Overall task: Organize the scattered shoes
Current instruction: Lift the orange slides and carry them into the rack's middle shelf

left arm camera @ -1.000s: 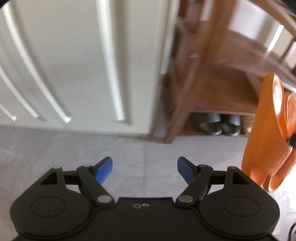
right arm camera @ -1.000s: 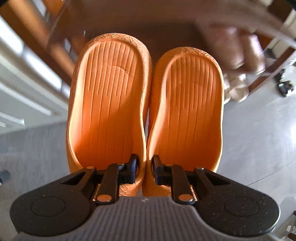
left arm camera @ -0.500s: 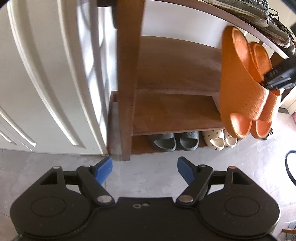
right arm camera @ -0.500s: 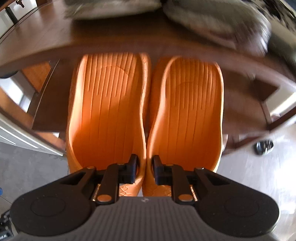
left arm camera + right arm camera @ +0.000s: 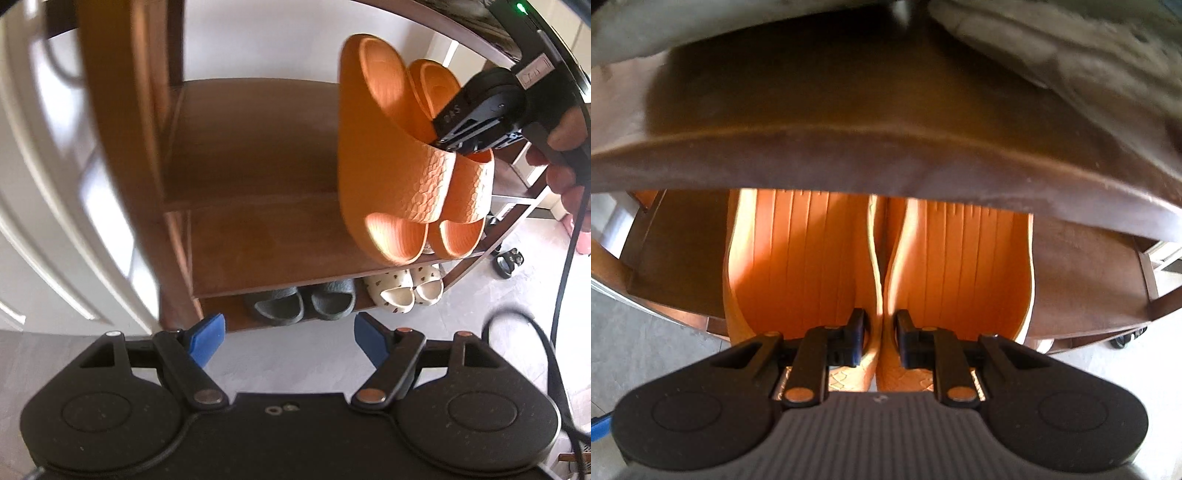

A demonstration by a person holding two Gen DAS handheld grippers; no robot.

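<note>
Two orange slippers (image 5: 399, 162) hang side by side with toes down in front of the wooden shoe rack (image 5: 258, 147). My right gripper (image 5: 448, 142) is shut on their touching inner edges, one finger inside each slipper. In the right wrist view the ribbed orange soles (image 5: 812, 258) reach under the rack's upper shelf (image 5: 849, 147), and my right gripper (image 5: 880, 338) pinches the two inner walls together. My left gripper (image 5: 288, 338) is open with blue pads, empty, low above the floor before the rack.
On the bottom shelf sit grey slippers (image 5: 299, 301) and cream spotted slippers (image 5: 406, 288). Grey shoes (image 5: 1071, 59) lie on the top shelf. A white panelled door (image 5: 48, 221) stands left of the rack. A cable (image 5: 565, 258) hangs at right.
Both views have swung from the door and floor toward the rack. The orange slippers, still gripped, now sit closer to the rack with their heels under the upper shelf. The left gripper stays open.
</note>
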